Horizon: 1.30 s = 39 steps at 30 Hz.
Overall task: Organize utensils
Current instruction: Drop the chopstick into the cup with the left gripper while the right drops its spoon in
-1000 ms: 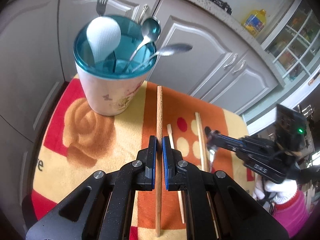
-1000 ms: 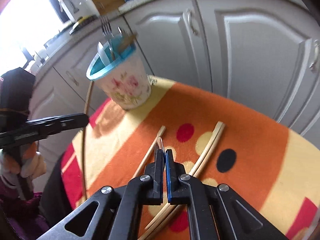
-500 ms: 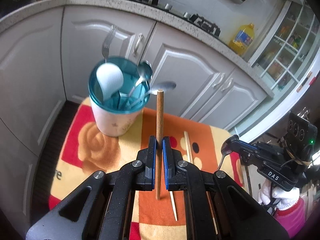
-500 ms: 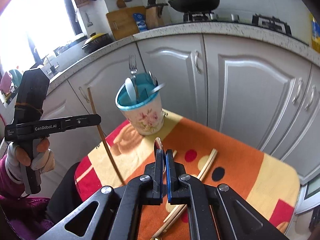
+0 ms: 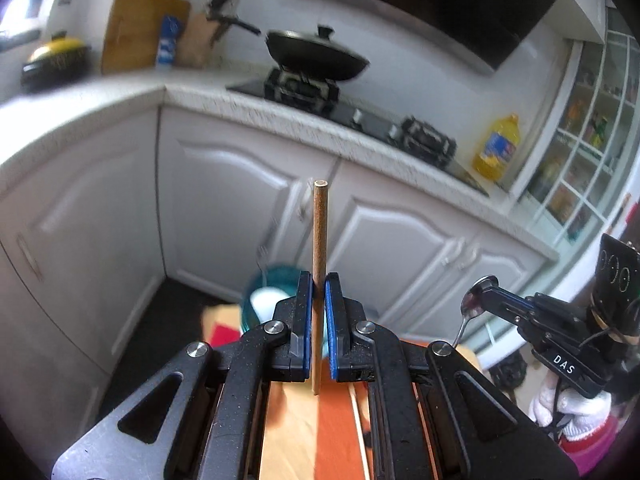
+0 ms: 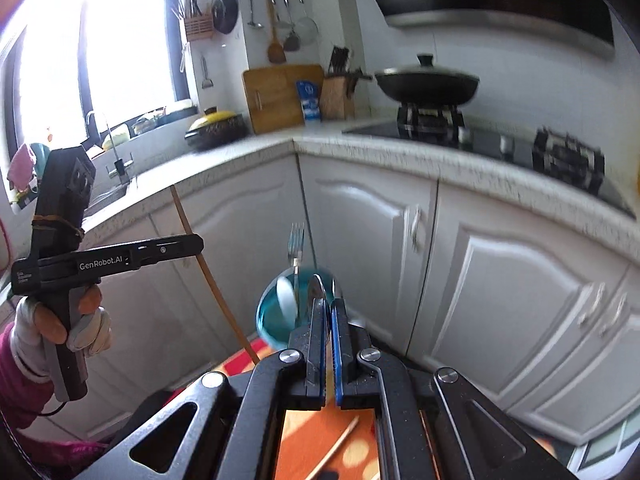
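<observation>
Background: white cabinet doors (image 5: 240, 200) ran below a speckled counter carrying a lidded black wok (image 5: 316, 54) on a gas stove, a yellow oil bottle (image 5: 498, 148), a wooden cutting board (image 6: 276, 96) and a knife block (image 6: 340, 96). In both wrist views each gripper's own black fingers blocked most of the teal-rimmed utensil cup (image 6: 276, 312), so that only its rim, a white spoon inside it and an upright fork (image 6: 296, 248) showed.

The cup stood toward the far edge of the surface, which was covered by an orange, yellow and red patterned cloth (image 5: 336, 432). A pale chopstick (image 6: 332, 448) lay on the cloth beneath the right gripper.

The left gripper (image 5: 319, 320) had its fingers clenched on a brown wooden chopstick (image 5: 320, 232), held upright above the surface with both ends projecting past the blue pads. The right gripper (image 6: 329, 320) had its fingers closed on a metal spoon (image 5: 472, 306), gripped by the handle with the bowl raised, also clear of the surface.
</observation>
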Each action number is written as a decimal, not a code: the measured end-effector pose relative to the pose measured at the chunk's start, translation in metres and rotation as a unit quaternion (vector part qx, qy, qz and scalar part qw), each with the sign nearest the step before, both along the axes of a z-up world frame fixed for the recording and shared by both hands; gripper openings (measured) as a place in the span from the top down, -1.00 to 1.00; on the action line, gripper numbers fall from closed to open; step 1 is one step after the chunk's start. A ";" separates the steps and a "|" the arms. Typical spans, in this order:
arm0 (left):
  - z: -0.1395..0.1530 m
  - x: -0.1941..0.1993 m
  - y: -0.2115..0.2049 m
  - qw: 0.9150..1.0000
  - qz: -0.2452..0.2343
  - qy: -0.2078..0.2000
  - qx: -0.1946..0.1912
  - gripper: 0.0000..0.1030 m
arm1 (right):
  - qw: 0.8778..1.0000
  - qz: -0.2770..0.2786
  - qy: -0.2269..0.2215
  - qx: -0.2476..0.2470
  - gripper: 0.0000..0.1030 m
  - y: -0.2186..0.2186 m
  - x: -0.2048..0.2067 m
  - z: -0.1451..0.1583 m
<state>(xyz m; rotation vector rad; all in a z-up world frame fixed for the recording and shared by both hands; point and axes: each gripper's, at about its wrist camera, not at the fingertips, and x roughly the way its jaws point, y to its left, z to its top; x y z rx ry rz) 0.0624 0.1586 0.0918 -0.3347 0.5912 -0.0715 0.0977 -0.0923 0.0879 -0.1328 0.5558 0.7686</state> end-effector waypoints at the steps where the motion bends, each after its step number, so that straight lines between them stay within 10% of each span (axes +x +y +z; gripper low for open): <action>1: 0.002 0.003 0.004 1.000 0.006 -0.002 0.004 0.91 | 1.000 -0.001 -0.003 0.000 0.96 0.003 0.004 0.004; 17: -0.014 0.061 0.019 0.996 0.054 -0.002 0.072 0.91 | 0.996 -0.021 -0.069 -0.056 0.97 0.094 0.071 -0.007; 39: -0.049 0.078 0.018 0.996 0.049 0.036 0.063 0.91 | 0.995 -0.032 -0.087 -0.048 0.97 0.104 0.092 0.001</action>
